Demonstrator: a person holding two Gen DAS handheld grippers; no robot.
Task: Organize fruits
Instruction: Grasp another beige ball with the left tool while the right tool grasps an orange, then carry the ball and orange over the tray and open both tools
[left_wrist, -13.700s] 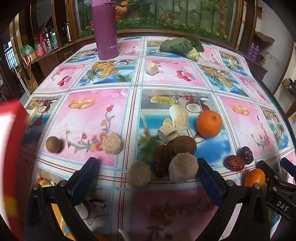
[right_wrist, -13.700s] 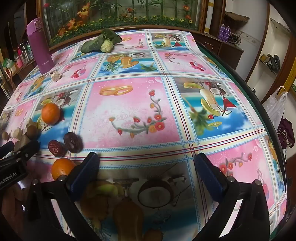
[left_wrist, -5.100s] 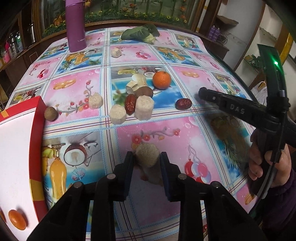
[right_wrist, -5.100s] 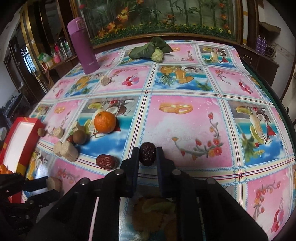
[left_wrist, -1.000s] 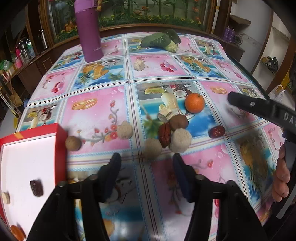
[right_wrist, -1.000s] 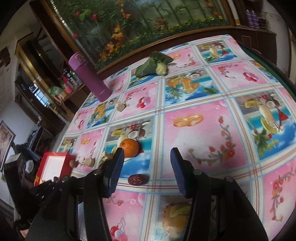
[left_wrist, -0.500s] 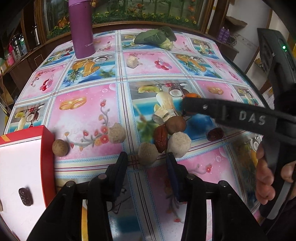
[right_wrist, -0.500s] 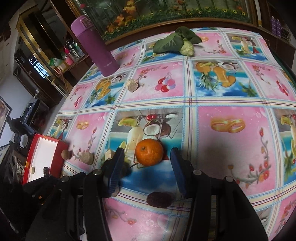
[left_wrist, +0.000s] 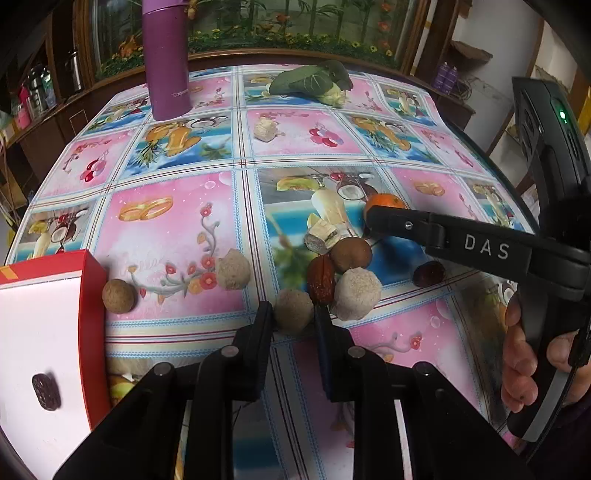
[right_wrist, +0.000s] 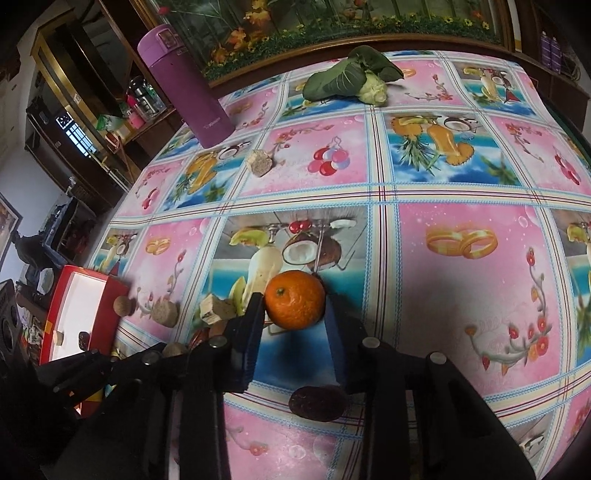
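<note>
1. Two grabs at once, folks! The left gripper (left_wrist: 293, 313) has just been closing its jaws, and now the pads sit against both sides of the tan ball (left_wrist: 293, 309). The ball is down on the tablecloth (left_wrist: 166, 229), off to the right of the red box (left_wrist: 94, 295).
2. Trouble spot: the red date (left_wrist: 321, 280) and the bigger tan ball (left_wrist: 356, 293) crowd it on the side away from the red box. The date looks to be touching it. Lift at a slant and the outer finger could knock either one rolling.
3. It's a round, rough-looking ball held only near the fingertips. A loose pinch could squirt it forward, farther from the red box.
4. Over to the right gripper (right_wrist: 295, 308): its jaws have just been closing too, and they now clamp the orange (right_wrist: 295, 304). That fruit sits farther from the red box than the whole cluster.
5. The orange is fat and slick, and the pads catch it near its widest part. Ease the squeeze on the way up and it may drop and roll.
6. Watch the dark date (right_wrist: 317, 402) lying under that gripper. A low drag toward the red box could sweep it along.
7. Both hands must head for the same red box, where one date (left_wrist: 45, 391) already lies. With the right gripper stretched across above the left one, I'd say a clash is possible.
</note>
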